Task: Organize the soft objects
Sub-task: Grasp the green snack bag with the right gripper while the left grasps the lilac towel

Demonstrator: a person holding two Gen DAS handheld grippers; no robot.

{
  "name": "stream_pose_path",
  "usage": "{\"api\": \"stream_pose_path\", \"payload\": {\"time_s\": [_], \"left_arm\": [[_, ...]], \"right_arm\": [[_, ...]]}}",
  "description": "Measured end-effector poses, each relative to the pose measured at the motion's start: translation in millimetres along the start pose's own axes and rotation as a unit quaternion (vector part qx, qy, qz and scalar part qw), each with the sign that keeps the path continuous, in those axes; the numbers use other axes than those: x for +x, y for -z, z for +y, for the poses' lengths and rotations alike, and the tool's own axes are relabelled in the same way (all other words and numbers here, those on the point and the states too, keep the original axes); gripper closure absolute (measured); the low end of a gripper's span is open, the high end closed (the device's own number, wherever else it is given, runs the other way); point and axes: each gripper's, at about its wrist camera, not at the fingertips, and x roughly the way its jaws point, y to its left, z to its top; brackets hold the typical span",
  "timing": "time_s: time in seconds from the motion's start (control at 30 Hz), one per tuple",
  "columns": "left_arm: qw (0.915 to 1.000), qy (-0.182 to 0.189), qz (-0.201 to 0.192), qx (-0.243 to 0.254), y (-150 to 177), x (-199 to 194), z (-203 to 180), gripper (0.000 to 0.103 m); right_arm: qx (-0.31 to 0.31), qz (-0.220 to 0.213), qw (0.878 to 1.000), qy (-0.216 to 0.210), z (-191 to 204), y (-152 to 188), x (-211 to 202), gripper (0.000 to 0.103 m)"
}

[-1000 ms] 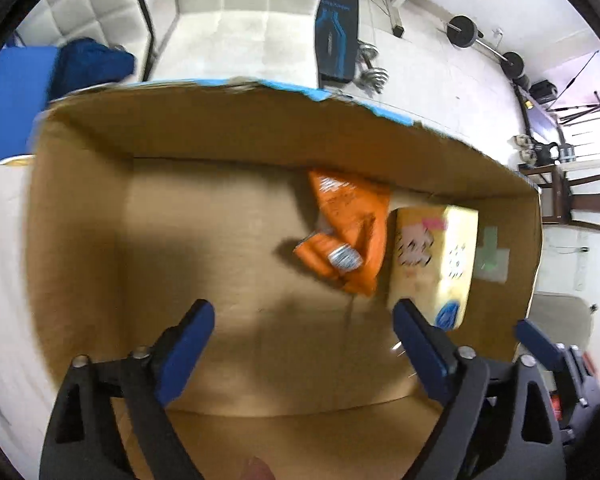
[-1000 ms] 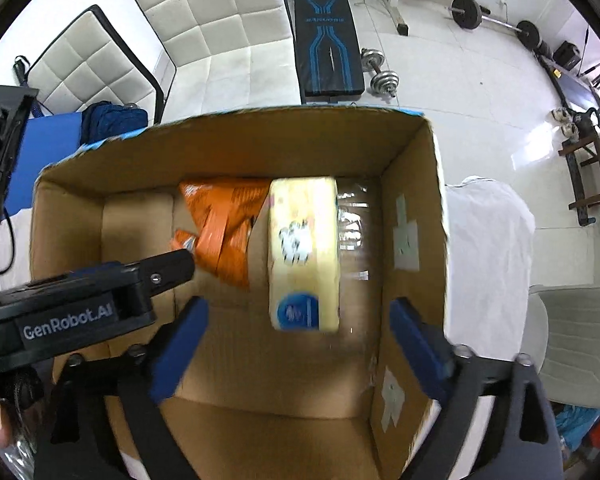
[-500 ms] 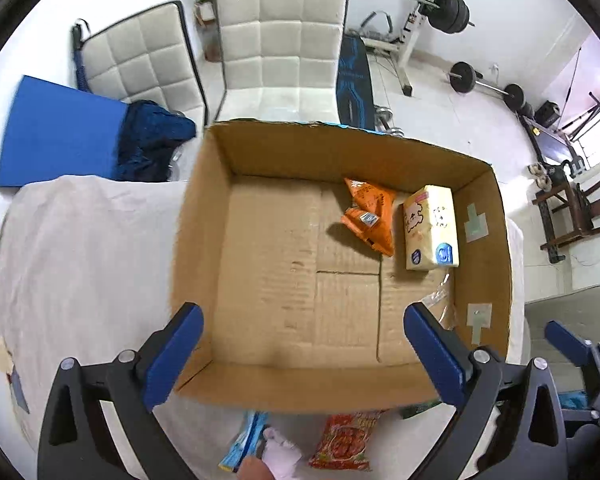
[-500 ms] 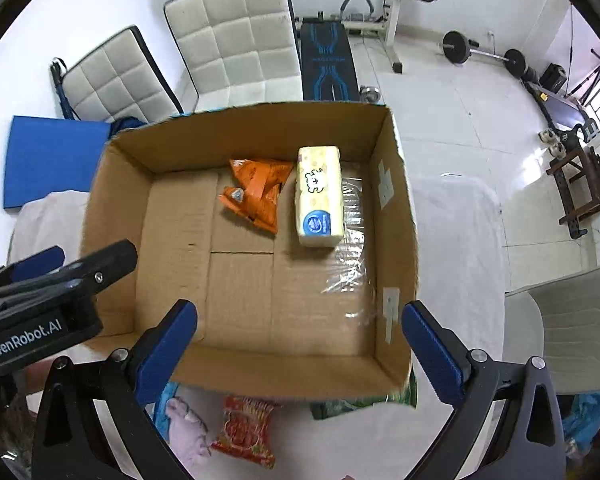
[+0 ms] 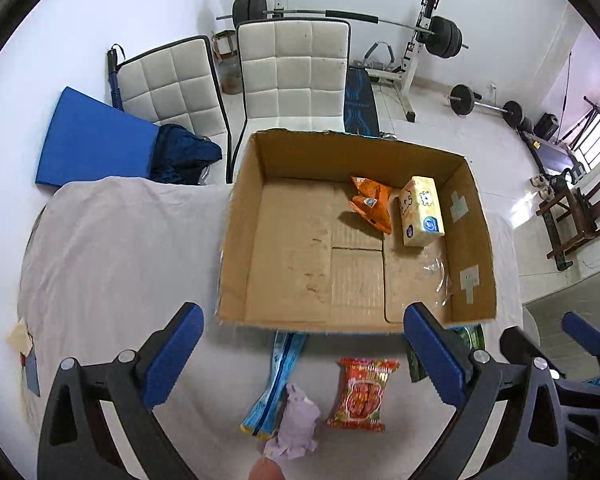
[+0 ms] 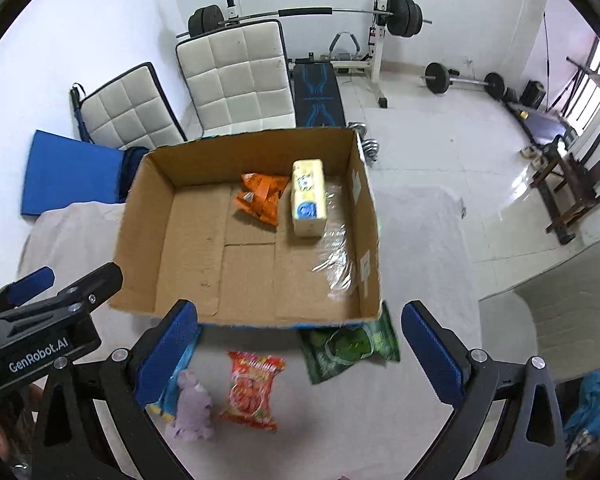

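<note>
Cloth-covered table (image 5: 112,248) under box (image 5: 236,240), snack packets (image 6: 253,390).

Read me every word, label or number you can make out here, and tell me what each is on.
"GenRobot.AI": white lettering on the black left gripper body.
Yellow tissue pack with round blue logo: too small to read.
Orange snack bag, red snack packet, green packet: print blurred, unreadable.

both grippers pulled back from box (image 5: 236,240)
</note>
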Motion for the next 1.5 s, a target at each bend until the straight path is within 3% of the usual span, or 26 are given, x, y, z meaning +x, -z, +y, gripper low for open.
{"api": "stream_pose_path", "payload": {"time_s": [0.1,0.2,0.43,0.63,0.8,0.87,0.9,1.07,1.13,1.23,1.3,1.37,1.5], "left_arm": [[0.9999,-0.009,0.011,-0.001,15.9,0.8,8.9,0.000],[0.9985,-0.026,0.047,-0.004,36.2,18.1,21.6,0.000],[0.9882,-0.052,0.142,-0.021,75.7,105.5,39.4,0.000],[0.9756,-0.046,0.210,-0.045,99.4,169.0,43.4,0.000],[0.9722,-0.053,0.221,-0.057,104.0,183.5,50.6,0.000],[0.9717,-0.054,0.222,-0.061,106.4,183.0,54.1,0.000],[0.9714,-0.054,0.223,-0.060,107.8,182.5,55.0,0.000],[0.9714,-0.042,0.225,-0.064,118.7,171.7,56.5,0.000],[0.9714,-0.023,0.226,-0.069,121.8,164.7,46.9,0.000],[0.9727,0.000,0.227,-0.050,123.2,158.4,19.5,0.000],[0.9735,0.007,0.227,-0.029,123.0,158.1,-3.3,0.000],[0.9728,0.008,0.231,-0.018,123.1,160.1,-20.1,0.000],[0.9705,0.004,0.241,0.007,124.6,166.4,-50.3,0.000]], "right_arm": [[0.005,0.025,1.000,-0.011,-5.1,16.7,6.3,0.000],[0.011,0.061,0.998,-0.011,-14.4,38.4,26.0,0.000],[0.057,0.124,0.991,0.010,-48.5,64.8,97.4,0.000],[0.178,0.175,0.968,-0.022,-78.8,71.5,161.0,0.001],[0.248,0.186,0.950,-0.028,-91.5,79.5,199.7,0.022],[0.247,0.196,0.949,-0.014,-92.0,82.8,210.5,0.046],[0.246,0.191,0.950,-0.020,-93.5,85.0,211.9,0.046],[0.146,0.208,0.967,-0.010,-95.9,98.7,197.0,0.066],[0.115,0.223,0.968,0.002,-101.9,106.3,190.3,0.068],[0.098,0.228,0.969,0.014,-113.6,110.4,177.5,0.067],[0.111,0.218,0.970,0.013,-118.1,107.6,170.5,0.055],[0.143,0.212,0.967,-0.002,-121.1,104.5,169.3,0.018],[0.255,0.214,0.942,-0.044,-130.1,102.6,187.1,0.015]]}}
